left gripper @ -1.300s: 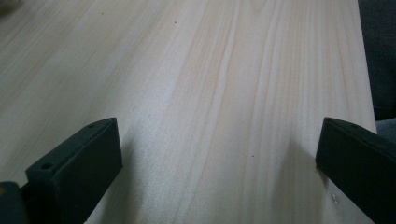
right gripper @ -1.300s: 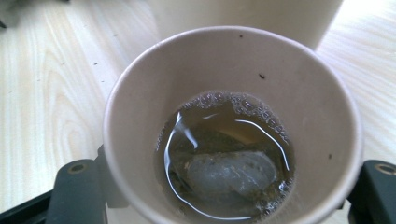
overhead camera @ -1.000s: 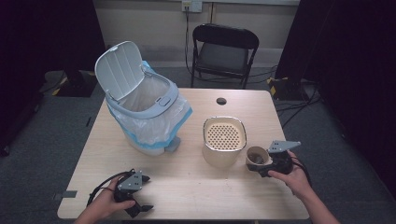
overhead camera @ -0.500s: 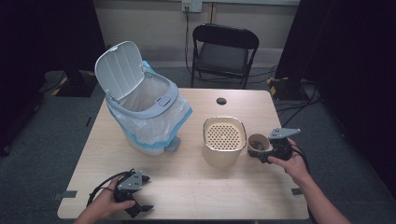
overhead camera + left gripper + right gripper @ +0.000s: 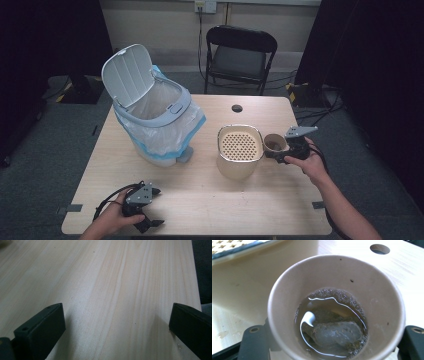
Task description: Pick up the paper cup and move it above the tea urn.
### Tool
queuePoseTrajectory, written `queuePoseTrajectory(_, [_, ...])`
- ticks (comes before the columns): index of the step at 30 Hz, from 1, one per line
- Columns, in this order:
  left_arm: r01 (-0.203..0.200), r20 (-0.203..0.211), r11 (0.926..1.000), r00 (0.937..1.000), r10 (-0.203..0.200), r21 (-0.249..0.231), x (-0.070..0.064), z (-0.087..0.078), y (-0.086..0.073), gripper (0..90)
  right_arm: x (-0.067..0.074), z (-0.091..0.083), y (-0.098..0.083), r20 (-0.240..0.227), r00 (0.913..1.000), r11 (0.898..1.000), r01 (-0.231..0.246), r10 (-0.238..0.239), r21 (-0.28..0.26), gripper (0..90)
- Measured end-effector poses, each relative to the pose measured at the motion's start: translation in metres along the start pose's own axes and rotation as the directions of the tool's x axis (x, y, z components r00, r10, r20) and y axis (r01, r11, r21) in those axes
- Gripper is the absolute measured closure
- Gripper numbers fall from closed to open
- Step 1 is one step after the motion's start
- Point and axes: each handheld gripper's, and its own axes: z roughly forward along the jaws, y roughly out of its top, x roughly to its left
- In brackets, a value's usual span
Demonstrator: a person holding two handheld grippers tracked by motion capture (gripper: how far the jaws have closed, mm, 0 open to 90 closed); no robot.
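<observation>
My right gripper [image 5: 272, 150] is shut on a brown paper cup [image 5: 274, 143] and holds it just above the table, close beside the right rim of a cream container [image 5: 235, 171] with a perforated insert. In the right gripper view the cup [image 5: 332, 272] is upright between the black jaws of the right gripper [image 5: 334, 341]. It holds brownish liquid with a soaked lump at the bottom. My left gripper [image 5: 156, 207] rests near the table's front left corner. In the left gripper view the left gripper [image 5: 116, 327] stands open over bare wood.
A white pedal bin [image 5: 157, 125] with its lid up and a plastic liner stands at the back left of the wooden table [image 5: 200, 200]. A round cable hole [image 5: 237, 108] sits near the far edge. A black folding chair [image 5: 240, 55] stands behind the table.
My right gripper has carried the cup away from the person and slightly up, alongside the cream container. The left gripper has stayed where it was.
</observation>
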Motion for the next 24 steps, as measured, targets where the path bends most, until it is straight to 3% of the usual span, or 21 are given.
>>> queuePoseTrajectory(24, [0.0,0.001,1.0,1.0,0.0,-0.005,0.0,0.0,0.0,0.0,-0.03,0.012,0.04,0.013,0.9994,0.999,0.032,-0.032,-0.009,27.6])
